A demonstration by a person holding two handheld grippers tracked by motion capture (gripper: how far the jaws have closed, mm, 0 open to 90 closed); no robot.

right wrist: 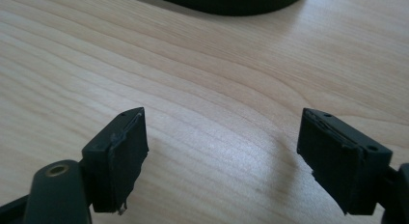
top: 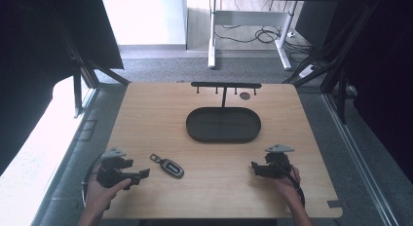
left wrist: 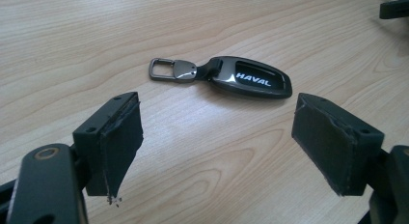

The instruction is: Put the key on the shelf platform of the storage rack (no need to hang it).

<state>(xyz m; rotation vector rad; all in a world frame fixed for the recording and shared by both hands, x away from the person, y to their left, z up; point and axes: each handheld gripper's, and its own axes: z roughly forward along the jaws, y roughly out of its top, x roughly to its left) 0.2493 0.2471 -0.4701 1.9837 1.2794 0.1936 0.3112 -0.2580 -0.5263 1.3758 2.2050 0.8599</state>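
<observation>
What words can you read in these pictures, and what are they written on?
"HAVAL": white letters on the black car key lying on the table, seen in the left gripper view.
In the high view the key's lettering is too small to read.
No other words, numbers or signs can be read anywhere, not on the tray or the tongs.

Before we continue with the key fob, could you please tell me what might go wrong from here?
1. The key fob lies flat on the table, so the open left tongs could skid over its glossy shell.
2. Gripping the metal clip alone could let the fob swing.
3. The hook stand rises behind the tray and could snag it.
</observation>
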